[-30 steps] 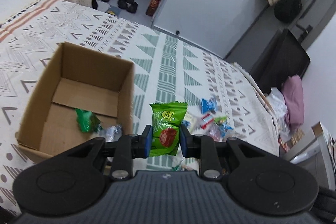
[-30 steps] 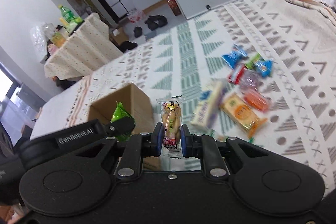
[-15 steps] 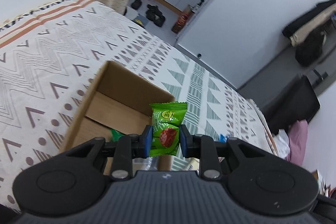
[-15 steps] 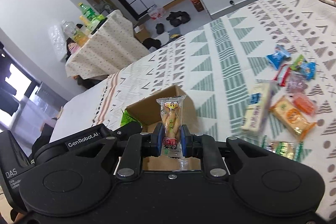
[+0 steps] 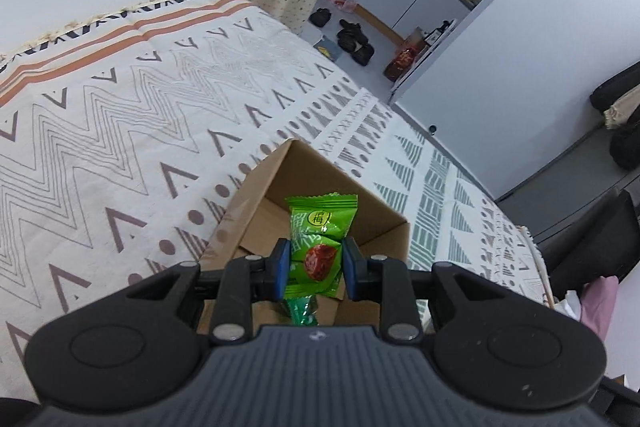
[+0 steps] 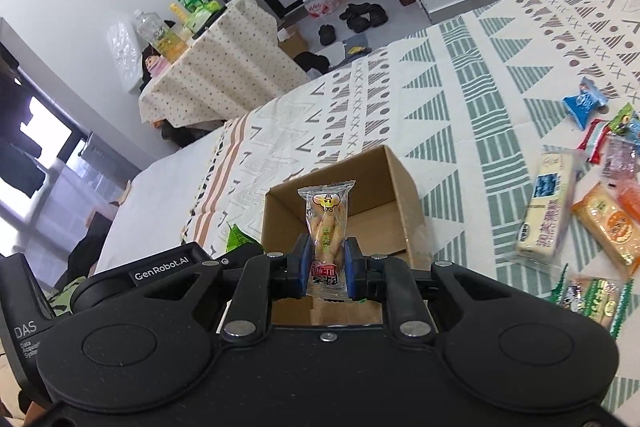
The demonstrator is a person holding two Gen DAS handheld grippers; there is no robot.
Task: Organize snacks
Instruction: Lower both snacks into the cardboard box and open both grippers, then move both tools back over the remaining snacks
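Note:
My left gripper (image 5: 314, 267) is shut on a green plum-candy packet (image 5: 318, 231) and holds it over the open cardboard box (image 5: 256, 195). Another green packet (image 5: 302, 311) lies inside the box below it. My right gripper (image 6: 326, 269) is shut on a clear packet of orange snack sticks (image 6: 326, 223), held upright over the same box (image 6: 400, 179). The left gripper's body (image 6: 160, 273) shows at the left in the right wrist view, with its green packet (image 6: 238, 239) peeking out.
The box sits on a patterned bedspread (image 5: 120, 131). Several loose snack packets (image 6: 592, 203) lie on the bed to the right of the box. A cloth-covered table with bottles (image 6: 208, 59) stands beyond the bed. Shoes (image 5: 352, 39) lie on the floor.
Both grippers have moved left from the snack pile to above the box, each still holding its packet. The box now sits directly under the fingers in both views.

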